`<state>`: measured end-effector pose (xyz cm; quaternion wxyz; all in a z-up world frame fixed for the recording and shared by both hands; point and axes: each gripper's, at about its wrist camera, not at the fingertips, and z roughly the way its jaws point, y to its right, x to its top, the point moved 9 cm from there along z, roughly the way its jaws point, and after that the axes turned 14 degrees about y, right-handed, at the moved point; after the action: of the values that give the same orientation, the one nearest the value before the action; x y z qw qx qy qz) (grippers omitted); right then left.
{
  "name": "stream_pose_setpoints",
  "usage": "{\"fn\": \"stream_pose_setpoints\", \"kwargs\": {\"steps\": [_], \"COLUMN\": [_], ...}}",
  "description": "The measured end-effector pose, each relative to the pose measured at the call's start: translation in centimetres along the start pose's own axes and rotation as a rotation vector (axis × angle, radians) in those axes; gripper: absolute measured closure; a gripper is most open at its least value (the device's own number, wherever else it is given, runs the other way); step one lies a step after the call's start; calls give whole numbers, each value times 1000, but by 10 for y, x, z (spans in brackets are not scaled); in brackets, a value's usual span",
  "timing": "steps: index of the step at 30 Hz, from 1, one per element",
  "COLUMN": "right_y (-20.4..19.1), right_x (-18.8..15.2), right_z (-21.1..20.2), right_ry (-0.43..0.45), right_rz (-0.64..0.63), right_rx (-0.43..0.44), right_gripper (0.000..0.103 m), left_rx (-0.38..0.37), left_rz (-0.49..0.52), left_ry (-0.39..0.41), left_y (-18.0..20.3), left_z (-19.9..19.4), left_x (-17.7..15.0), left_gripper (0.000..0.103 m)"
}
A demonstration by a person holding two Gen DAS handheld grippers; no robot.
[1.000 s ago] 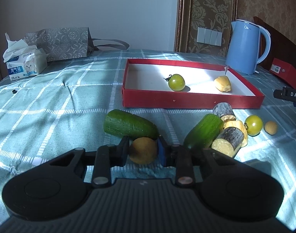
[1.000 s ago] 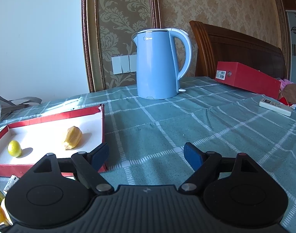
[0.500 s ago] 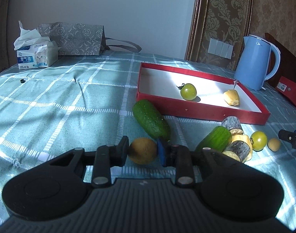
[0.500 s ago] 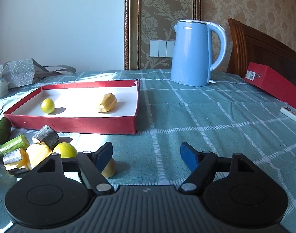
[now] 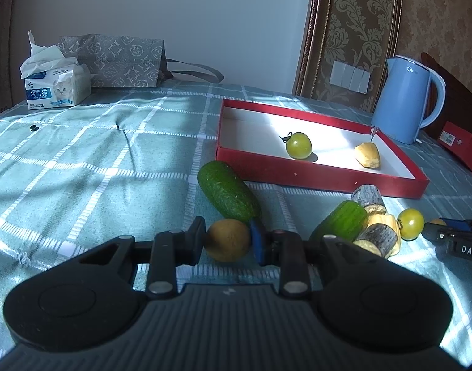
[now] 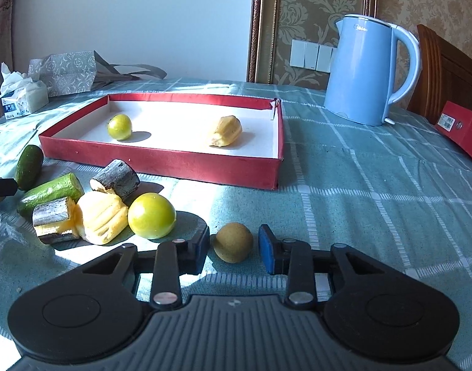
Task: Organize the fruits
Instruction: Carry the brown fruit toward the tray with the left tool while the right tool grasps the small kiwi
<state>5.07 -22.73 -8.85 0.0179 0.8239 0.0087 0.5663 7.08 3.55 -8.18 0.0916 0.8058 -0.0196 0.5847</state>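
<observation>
My left gripper (image 5: 227, 241) is shut on a round brown-yellow fruit (image 5: 227, 240), just in front of a whole cucumber (image 5: 228, 192). My right gripper (image 6: 234, 249) is open around a second small brown fruit (image 6: 233, 241) on the cloth, with gaps on both sides. A red tray (image 5: 313, 173) with a white floor holds a green tomato (image 5: 298, 145) and a yellow fruit piece (image 5: 367, 154); the tray also shows in the right wrist view (image 6: 161, 162). A pile of cut cucumber (image 6: 52, 191), bark-skinned pieces (image 6: 116, 181), a yellow piece (image 6: 101, 218) and a green tomato (image 6: 151, 215) lies in front of the tray.
A blue kettle (image 6: 367, 71) stands behind the tray at the right. A red box (image 6: 461, 133) lies at the far right edge. A tissue pack (image 5: 55, 88) and a grey bag (image 5: 118, 61) stand at the back left. A checked green cloth (image 5: 81, 160) covers the table.
My right gripper has swung left and down from facing the kettle to straddling the small brown fruit. My left gripper has kept its hold on its fruit and shifted view slightly.
</observation>
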Motion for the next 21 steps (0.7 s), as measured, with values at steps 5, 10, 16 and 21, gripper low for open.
{"fn": "stream_pose_setpoints", "kwargs": {"steps": [5,10,16,21], "right_y": [4,22,36,39], "right_x": [0,1,7,5], "right_z": [0,-1,8,14], "right_ry": [0,11,30,15], "right_rz": [18,92,107,154], "right_rx": [-19,-83,-178,-158], "right_gripper": [78,78,78,78], "left_rx": [-3,-1,2,-1], "left_rz": [-1,-5,-8,1], "left_ry": [1,11,18,31], "left_y": [0,-1,-1,0], "left_z": [0,-2,-3,-5], "left_x": [0,1,2,4], "left_gripper": [75,75,75,75]}}
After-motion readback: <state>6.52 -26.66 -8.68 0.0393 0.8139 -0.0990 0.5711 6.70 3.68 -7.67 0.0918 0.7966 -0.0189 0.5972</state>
